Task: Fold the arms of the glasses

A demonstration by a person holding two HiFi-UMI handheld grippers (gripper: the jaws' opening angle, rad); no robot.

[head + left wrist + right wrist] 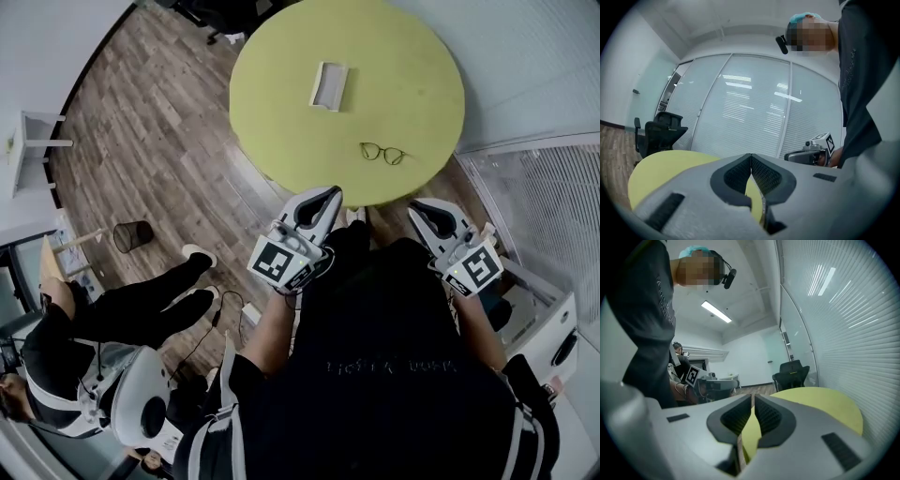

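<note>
One white tray [329, 84] beyond glasses [382, 153], yellow table [417, 89], wastebasket [132, 235] on floor [159, 122]

Before me: one counter [412, 56], one pair of glasses [382, 153], one white tray [329, 85], one wastebasket [132, 235].

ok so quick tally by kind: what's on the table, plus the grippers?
glasses: 1
white tray: 1
grippers: 2, the left gripper and the right gripper, both shut and empty
Total: 4
</note>
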